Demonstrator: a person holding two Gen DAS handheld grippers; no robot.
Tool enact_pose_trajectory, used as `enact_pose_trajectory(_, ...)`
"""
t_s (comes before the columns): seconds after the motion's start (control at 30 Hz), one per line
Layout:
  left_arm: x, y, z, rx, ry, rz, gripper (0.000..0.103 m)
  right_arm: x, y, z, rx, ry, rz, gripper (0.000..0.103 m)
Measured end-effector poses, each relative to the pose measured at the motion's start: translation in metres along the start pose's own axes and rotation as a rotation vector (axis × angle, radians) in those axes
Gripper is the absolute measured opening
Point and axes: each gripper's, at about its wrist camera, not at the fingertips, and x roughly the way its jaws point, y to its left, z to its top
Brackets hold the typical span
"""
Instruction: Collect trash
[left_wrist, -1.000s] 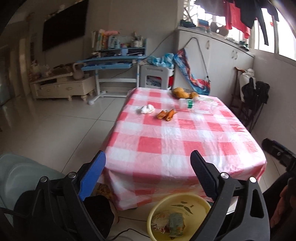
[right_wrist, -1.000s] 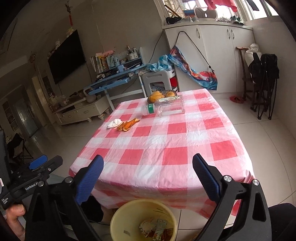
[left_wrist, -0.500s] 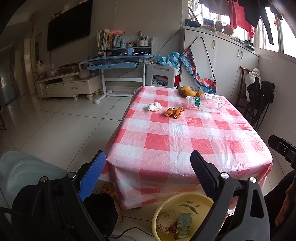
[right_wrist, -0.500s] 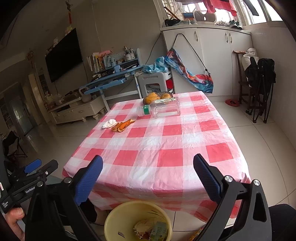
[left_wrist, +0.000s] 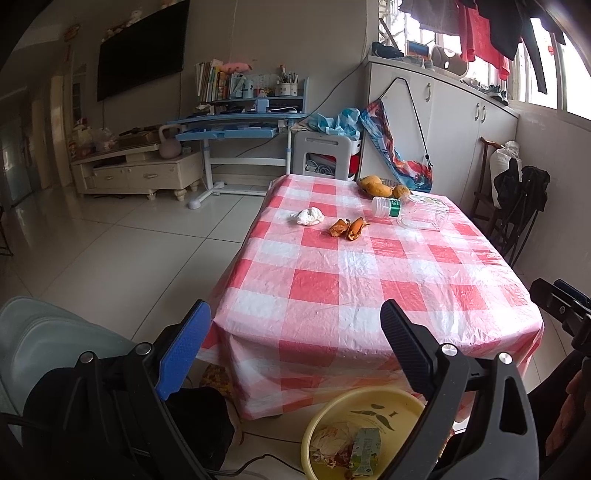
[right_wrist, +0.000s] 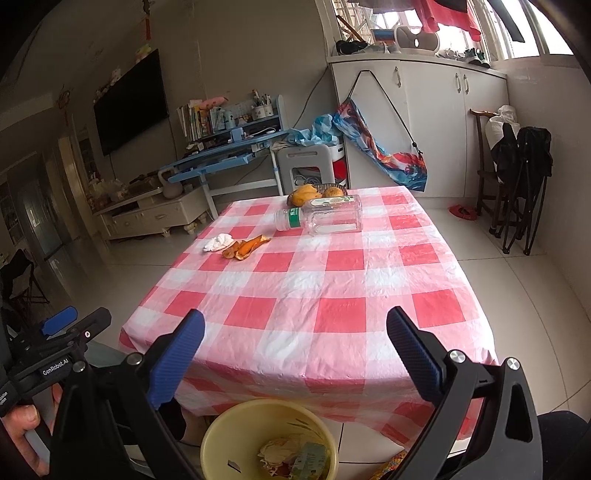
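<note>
Both grippers, left (left_wrist: 295, 328) and right (right_wrist: 295, 332), have pulled back, released and empty; peels (right_wrist: 245, 246) and probably tissue (right_wrist: 218, 242) remain for the bin (right_wrist: 221, 432).

In the right wrist view, at about eight o'clock, white lettering reading "GenRobot.AI" runs along the black body of the left gripper (right_wrist: 61, 325). The plastic bottle (right_wrist: 321, 218) lying on the table (right_wrist: 332, 295) at twelve o'clock carries a green label whose print is too small to read.
</note>
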Motion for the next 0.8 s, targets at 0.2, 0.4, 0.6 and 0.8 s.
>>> enact_pose_trajectory(0.2, -0.0008, -0.0027, 0.0013, 0.014, -0.003, 0.004, 0.09, -0.0007, 0.0, 0.0005, 0.0, -0.003, -0.002, 0.095)
enact_pose_trajectory(0.4, -0.0031, -0.0048, 0.0017, 0.023, -0.014, 0.001, 0.09, 0.0007, -0.0015, 0.0016, -0.012, 0.006, -0.01, 0.095)
enact_pose_trajectory(0.6, -0.0035, -0.003, 0.0023, 0.011, -0.019, -0.004, 0.091, 0.001, 0.0007, 0.0014, -0.041, 0.007, -0.018, 0.095)
enact_pose_trajectory(0.8, -0.0035, -0.0029, 0.0022, 0.012, -0.02, -0.004, 0.092, 0.0014, 0.0013, 0.0011, -0.044, 0.006, -0.019, 0.095)
